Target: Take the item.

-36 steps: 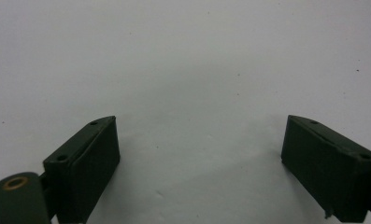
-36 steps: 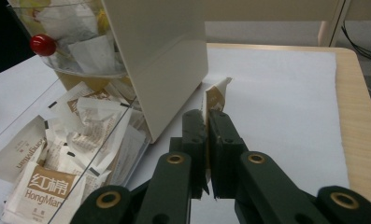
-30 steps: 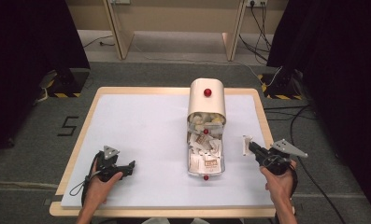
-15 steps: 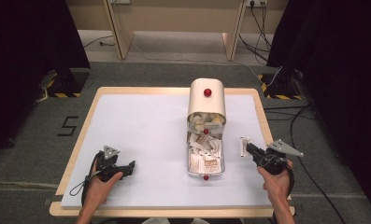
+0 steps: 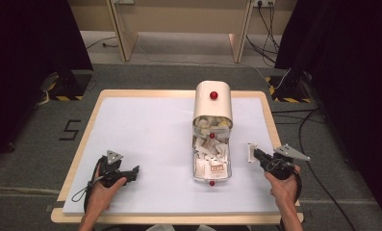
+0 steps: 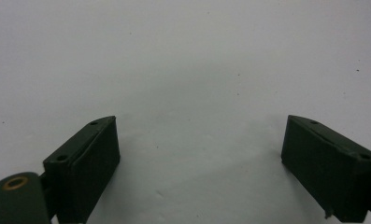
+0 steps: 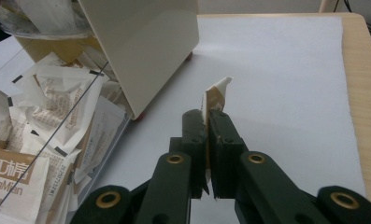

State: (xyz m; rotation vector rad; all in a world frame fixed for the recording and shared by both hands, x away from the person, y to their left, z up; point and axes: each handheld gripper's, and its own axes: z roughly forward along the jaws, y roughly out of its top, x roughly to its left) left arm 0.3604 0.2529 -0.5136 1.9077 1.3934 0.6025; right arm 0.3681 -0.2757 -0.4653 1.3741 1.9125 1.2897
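white mat [image 5: 145, 134] | right gripper [image 7: 207, 116] clamped on sachet [image 7: 216, 95] | left gripper [image 6: 199, 163] apart, empty | risk: thin edge grip, sachet may slip

Left gripper [image 5: 131, 172] fingers [image 6: 87, 161] spread; right gripper [image 7: 207, 122] fingers pinched together.

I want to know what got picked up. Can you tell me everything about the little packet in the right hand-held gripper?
The little packet is a flat paper sachet, white with a tan printed face. It stands on edge, pinched between the shut jaws of the right hand-held gripper, and its torn-looking top corner pokes out above them. It is held over the white table cover, beside the clear drawer full of similar packets, and touches nothing else.
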